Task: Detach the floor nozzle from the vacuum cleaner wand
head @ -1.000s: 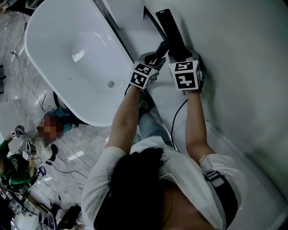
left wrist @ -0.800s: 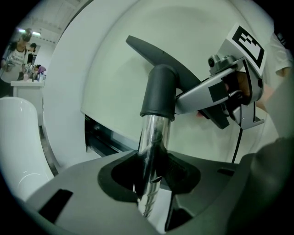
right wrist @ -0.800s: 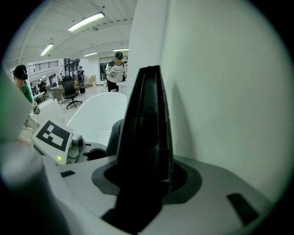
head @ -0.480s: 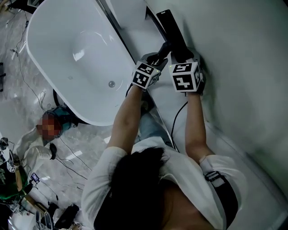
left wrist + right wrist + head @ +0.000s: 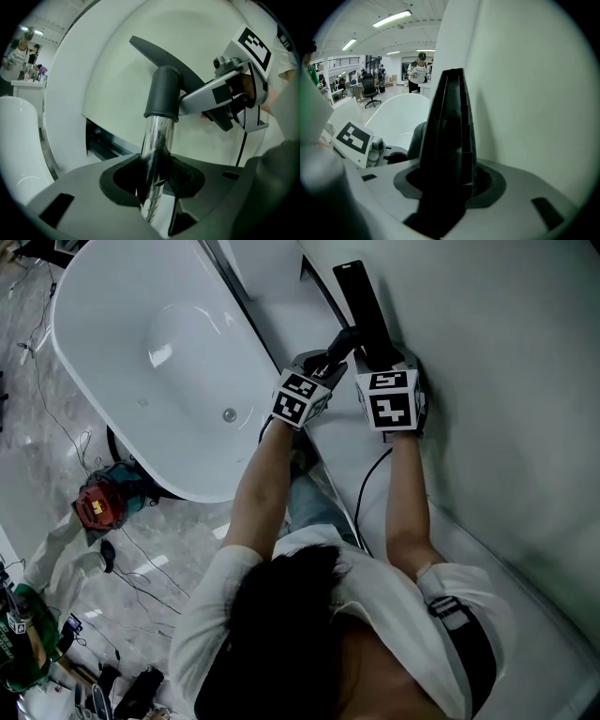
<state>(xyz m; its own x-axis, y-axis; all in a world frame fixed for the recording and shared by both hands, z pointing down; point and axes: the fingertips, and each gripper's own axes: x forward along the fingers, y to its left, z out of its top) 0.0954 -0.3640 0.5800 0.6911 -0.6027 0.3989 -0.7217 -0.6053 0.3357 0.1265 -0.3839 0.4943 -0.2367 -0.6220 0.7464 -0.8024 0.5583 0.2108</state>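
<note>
The pale marble floor (image 5: 178, 559) carries a white bathtub (image 5: 187, 427), loose thin cables (image 5: 141, 582) and a red device (image 5: 94, 505) just beside the tub. A raised white platform (image 5: 328, 442) adjoins the tub, with a black cable (image 5: 367, 479) lying across it.

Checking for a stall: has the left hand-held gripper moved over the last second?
No. In the head view the left hand-held gripper sits at the same spot relative to the bathtub drain, clamped on the wand.

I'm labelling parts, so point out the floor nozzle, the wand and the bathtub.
floor nozzle (image 5: 360, 298): head view, flat black body.
wand (image 5: 157, 136): left gripper view, chrome tube.
bathtub (image 5: 103, 381): head view, bare inner surface.
</note>
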